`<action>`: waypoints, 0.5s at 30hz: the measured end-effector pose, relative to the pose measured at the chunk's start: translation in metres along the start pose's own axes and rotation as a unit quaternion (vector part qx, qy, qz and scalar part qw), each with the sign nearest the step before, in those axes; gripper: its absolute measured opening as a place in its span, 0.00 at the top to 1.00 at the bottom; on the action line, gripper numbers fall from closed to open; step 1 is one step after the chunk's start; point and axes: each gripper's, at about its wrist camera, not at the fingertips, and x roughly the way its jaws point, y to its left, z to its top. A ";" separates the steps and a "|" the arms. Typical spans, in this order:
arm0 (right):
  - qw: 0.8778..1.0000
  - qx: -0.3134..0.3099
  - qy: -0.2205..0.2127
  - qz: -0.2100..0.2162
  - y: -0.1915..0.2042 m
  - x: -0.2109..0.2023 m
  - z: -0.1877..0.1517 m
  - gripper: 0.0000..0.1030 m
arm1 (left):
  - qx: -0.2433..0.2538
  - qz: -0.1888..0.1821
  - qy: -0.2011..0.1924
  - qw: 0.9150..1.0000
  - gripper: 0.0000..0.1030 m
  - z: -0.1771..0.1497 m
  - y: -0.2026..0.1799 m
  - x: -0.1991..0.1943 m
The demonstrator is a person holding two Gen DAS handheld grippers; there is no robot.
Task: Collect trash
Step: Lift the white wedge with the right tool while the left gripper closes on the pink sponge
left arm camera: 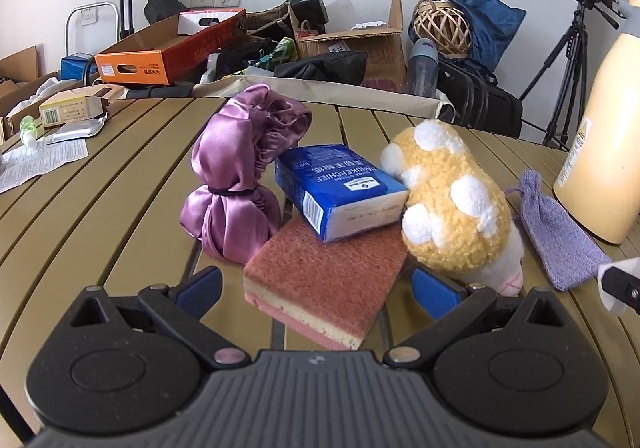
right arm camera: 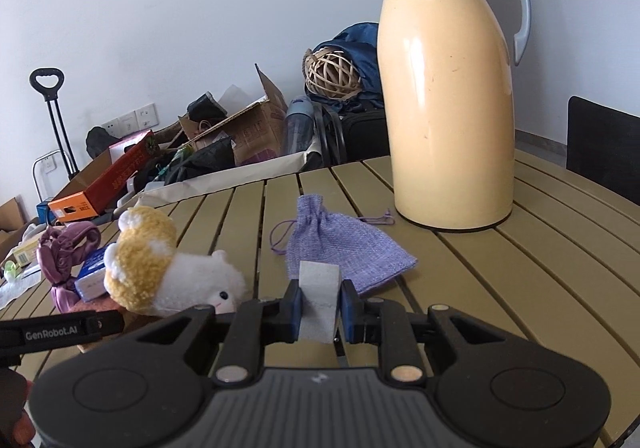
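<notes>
Right gripper [right arm camera: 319, 306] – I see its fingers clamped on a white block [right arm camera: 319, 288], held above the bench [right arm camera: 520, 288] near the pouch [right arm camera: 340, 244] | Left gripper [left arm camera: 316, 288] – fingers apart, either side of the sponge [left arm camera: 324, 280], under the tissue pack [left arm camera: 340, 187]

Left gripper [left arm camera: 318, 290] spread wide — right gripper [right arm camera: 320, 312] fingers clamped close together.
</notes>
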 end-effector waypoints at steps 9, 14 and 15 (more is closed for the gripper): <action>1.000 0.003 -0.003 -0.007 -0.006 -0.001 0.001 0.82 | -0.007 -0.015 0.027 1.000 0.05 0.004 0.000 0.013; 1.000 0.004 -0.004 -0.006 -0.006 -0.003 0.000 0.82 | 0.009 -0.009 0.021 1.000 0.19 0.002 -0.004 0.011; 1.000 0.003 -0.005 -0.005 -0.006 -0.004 0.000 0.82 | 0.011 -0.010 0.023 1.000 0.19 0.002 -0.004 0.011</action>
